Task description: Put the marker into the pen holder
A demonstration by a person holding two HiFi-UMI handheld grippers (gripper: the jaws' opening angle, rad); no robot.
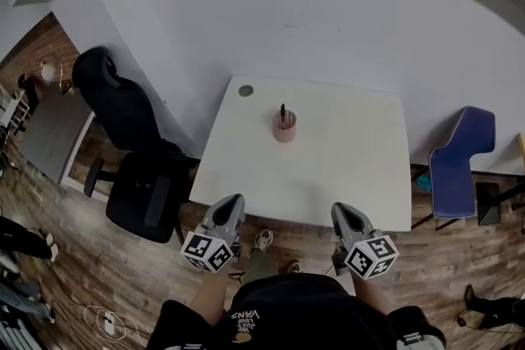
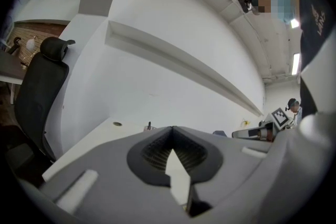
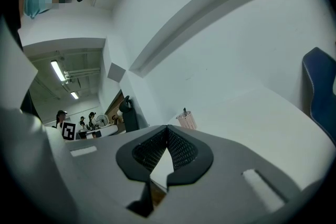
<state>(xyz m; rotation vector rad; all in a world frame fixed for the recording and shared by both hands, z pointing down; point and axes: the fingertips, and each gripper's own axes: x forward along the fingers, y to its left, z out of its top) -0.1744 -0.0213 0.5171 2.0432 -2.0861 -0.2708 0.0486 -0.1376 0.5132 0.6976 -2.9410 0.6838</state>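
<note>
A pink mesh pen holder (image 1: 285, 128) stands upright near the middle of the white table (image 1: 344, 176), and a black marker (image 1: 282, 111) sticks out of its top. The right gripper view has the pen holder (image 3: 187, 121) and marker (image 3: 185, 112) far ahead; in the left gripper view only the marker's tip (image 2: 149, 126) peeks over the jaws. My left gripper (image 1: 232, 202) and right gripper (image 1: 340, 210) hover at the table's near edge, well short of the holder. Both the left gripper (image 2: 171, 128) and the right gripper (image 3: 167, 127) are shut with nothing between the jaws.
A black office chair (image 1: 131, 143) stands off the table's left side and a blue chair (image 1: 459, 160) off its right. A round grey grommet (image 1: 245, 91) sits in the table's far left corner. White walls rise behind the table; wooden floor lies below.
</note>
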